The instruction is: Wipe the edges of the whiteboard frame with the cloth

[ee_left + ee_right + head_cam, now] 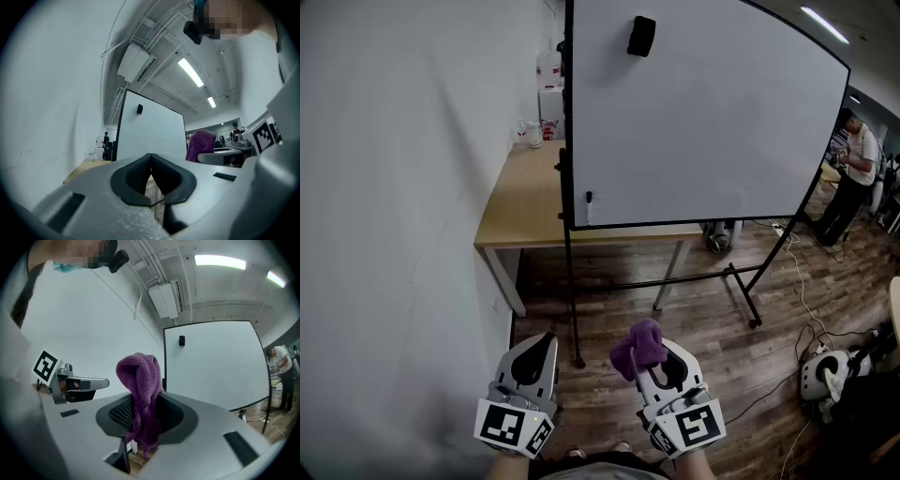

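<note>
A whiteboard [703, 112] with a thin black frame [568, 122] stands on a wheeled black stand, ahead of me and well out of reach. A black eraser [641, 36] sticks near its top. My right gripper [649, 361] is shut on a purple cloth [639, 347], which bunches up above the jaws [139, 380]. My left gripper [534, 356] is shut with nothing in it, low at the left beside the right one. In the left gripper view the whiteboard [150, 136] shows beyond the closed jaws.
A wooden table [530, 202] stands behind the board against the white wall [403, 187], with bottles [547, 80] at its far end. Cables [802, 281] and a white device [825, 370] lie on the wood floor at right. A person [853, 169] stands at far right.
</note>
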